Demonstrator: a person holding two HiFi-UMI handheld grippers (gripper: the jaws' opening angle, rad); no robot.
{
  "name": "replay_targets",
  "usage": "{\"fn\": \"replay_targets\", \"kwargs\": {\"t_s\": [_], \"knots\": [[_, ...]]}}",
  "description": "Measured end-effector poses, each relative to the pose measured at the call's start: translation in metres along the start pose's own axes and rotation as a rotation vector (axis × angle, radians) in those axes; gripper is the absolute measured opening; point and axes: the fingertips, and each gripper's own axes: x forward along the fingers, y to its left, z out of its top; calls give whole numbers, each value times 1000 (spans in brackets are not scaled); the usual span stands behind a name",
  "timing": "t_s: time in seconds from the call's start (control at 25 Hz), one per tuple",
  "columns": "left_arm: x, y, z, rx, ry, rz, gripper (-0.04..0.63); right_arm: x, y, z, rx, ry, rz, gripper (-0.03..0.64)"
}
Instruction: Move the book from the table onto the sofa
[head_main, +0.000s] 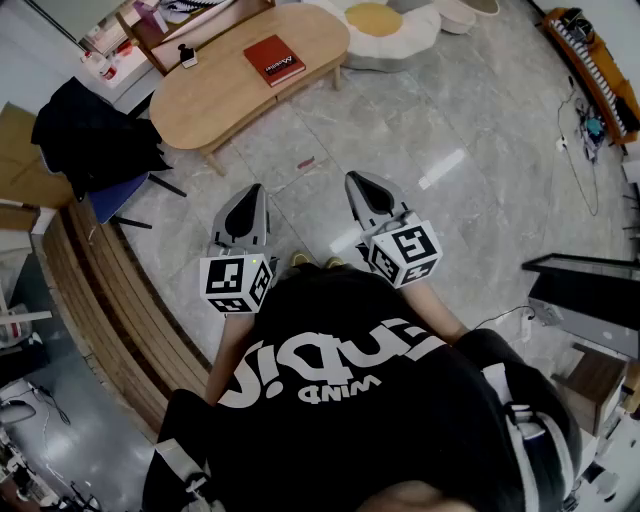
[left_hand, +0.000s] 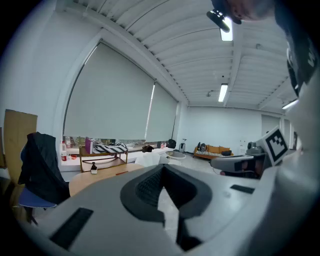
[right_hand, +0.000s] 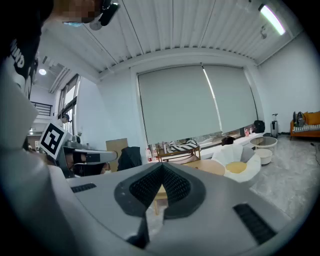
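Plainly, both pairs of fingers are pressed together and empty — the red book (head_main: 274, 59) lies askew on the wooden surface (head_main: 215, 95), well ahead, more in line with the left gripper (head_main: 254, 190) than the right gripper (head_main: 353, 180).

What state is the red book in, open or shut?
Shut: the red book lies flat, cover up, on the oval wooden table.

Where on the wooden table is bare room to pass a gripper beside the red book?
The wooden table is bare on its whole near part, from the red book to the end by the black jacket. Crowded only at the far edge, around the small bottle and the shelf.
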Motion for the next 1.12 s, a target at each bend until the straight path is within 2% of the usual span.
{"fn": "replay_targets", "kwargs": {"t_s": [0.32, 0.64, 0.88, 1.12], "knots": [[0, 7, -2, -10, -3, 5, 6, -11, -11, 7, 3, -42, -13, -2], [5, 16, 0, -18, -18, -24, 6, -15, -2, 12, 29, -81, 27, -2], [12, 19, -2, 20, -9, -58, 6, -15, -3, 8, 25, -84, -17, -2], [21, 29, -1, -21, 1, -109, 6, -5, -7, 1, 44, -86, -72, -1]]}}
